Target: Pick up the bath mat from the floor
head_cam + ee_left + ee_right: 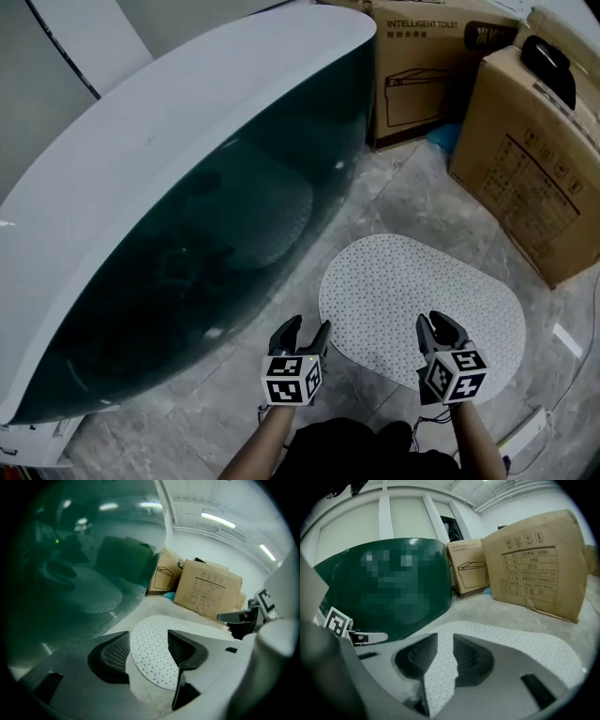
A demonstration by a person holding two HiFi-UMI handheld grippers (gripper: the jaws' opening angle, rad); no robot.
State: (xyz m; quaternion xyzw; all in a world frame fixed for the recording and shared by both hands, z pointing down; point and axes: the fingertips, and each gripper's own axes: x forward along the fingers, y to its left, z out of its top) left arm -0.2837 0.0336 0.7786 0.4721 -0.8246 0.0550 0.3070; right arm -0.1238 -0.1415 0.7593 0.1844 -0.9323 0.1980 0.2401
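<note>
The bath mat is a white oval with small dark dots, lying flat on the grey tiled floor beside the tub. My left gripper hovers open at the mat's near-left edge. In the left gripper view that edge of the mat shows between the wide-apart pads of the left gripper, untouched. My right gripper hangs over the mat's near edge. Its jaws stand a narrow gap apart with nothing clamped. In the right gripper view the mat lies below and beyond the right gripper.
A large dark green bathtub with a white rim fills the left. Two cardboard boxes stand at the back right, close to the mat's far side. A white strip and cable lie on the floor at the bottom right.
</note>
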